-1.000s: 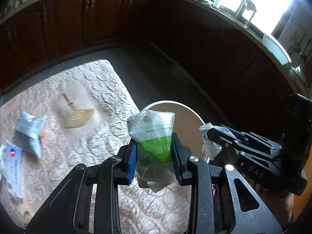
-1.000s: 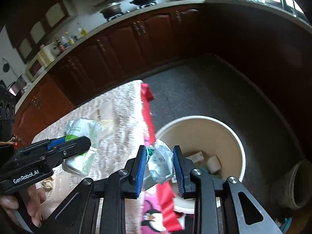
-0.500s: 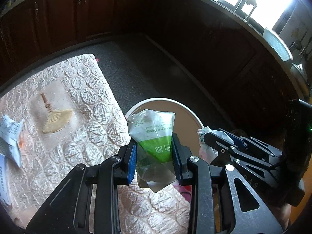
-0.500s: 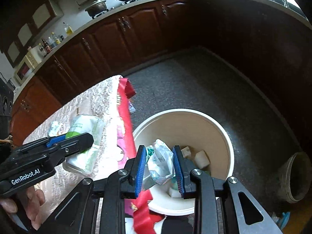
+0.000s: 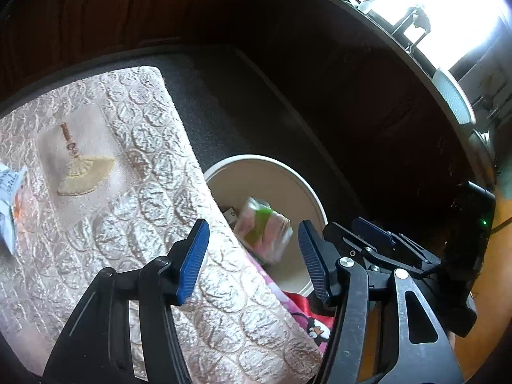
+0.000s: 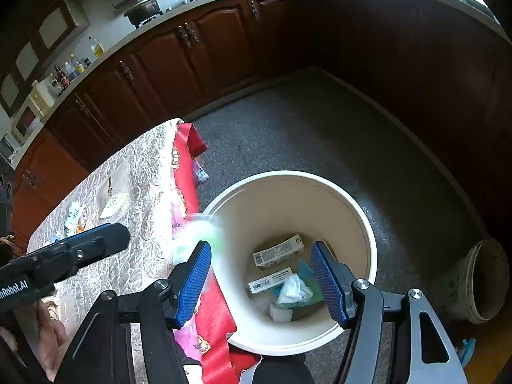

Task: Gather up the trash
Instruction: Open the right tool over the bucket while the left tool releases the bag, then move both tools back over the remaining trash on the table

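Over the bin, both of my grippers let go at once: the jaws of my left gripper (image 5: 252, 256) are opening with nothing pressed between the blue pads, and the green-and-white packet (image 5: 262, 227) it carried shows blurred and loose just beyond them, inside the rim of the cream bin (image 5: 272, 160) that stands on the floor against the table edge. My right gripper (image 6: 260, 275) is opening too, its pads apart and bare; directly below them in the bin lies a crumpled white-and-teal wrapper (image 6: 292, 289), beside two flat cartons (image 6: 277, 252) and a small white block. This is the drop step of the collecting, as I judge it, and it looks all but done. In the left wrist view the packet's long axis seems to run from upper left to lower right, its green band across the middle, though the blur leaves that uncertain. The next move, I reckon, calls for swinging both grippers back over the patterned tablecloth (image 5: 134, 211), where a white wrapper (image 5: 9, 201) lies at the far left edge, and coming down on it with the jaws wide. More scraps (image 6: 75, 216) show on the cloth in the right wrist view.
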Tool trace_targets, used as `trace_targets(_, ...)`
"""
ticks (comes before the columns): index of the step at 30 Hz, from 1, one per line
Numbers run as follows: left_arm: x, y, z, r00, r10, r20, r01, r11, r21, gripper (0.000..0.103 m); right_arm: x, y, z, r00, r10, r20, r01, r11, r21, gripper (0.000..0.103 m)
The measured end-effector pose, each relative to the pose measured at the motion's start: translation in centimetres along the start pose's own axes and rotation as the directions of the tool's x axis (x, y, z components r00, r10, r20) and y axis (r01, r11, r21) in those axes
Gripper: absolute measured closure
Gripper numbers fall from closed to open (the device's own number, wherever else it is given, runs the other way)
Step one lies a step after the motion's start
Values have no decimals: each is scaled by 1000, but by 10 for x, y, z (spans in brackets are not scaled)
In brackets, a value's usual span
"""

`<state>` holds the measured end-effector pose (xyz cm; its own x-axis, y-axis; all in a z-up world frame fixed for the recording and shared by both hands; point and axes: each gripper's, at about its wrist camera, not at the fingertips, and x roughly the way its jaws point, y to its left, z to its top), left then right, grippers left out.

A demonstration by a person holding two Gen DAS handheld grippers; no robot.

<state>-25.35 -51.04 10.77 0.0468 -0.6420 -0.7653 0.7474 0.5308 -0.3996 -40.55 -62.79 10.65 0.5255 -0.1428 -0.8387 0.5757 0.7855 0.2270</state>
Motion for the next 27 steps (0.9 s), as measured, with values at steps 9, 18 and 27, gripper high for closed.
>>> trace_targets(9,-24,13,-11,993,99,57,-101,994,30,46,0,11,0,1000,12,6,-12,1000,-12,41)
trace_targets(18,-45,17,-17,982,152,110,-157,987,36,46,-6,36,-3,1000,14,25,-13,998,-63,39)
trace_targets(27,-77,33,-25,959,221,177,-228,973,22,46,-18,67,-3,998,42,56,-35,993,-115,38)
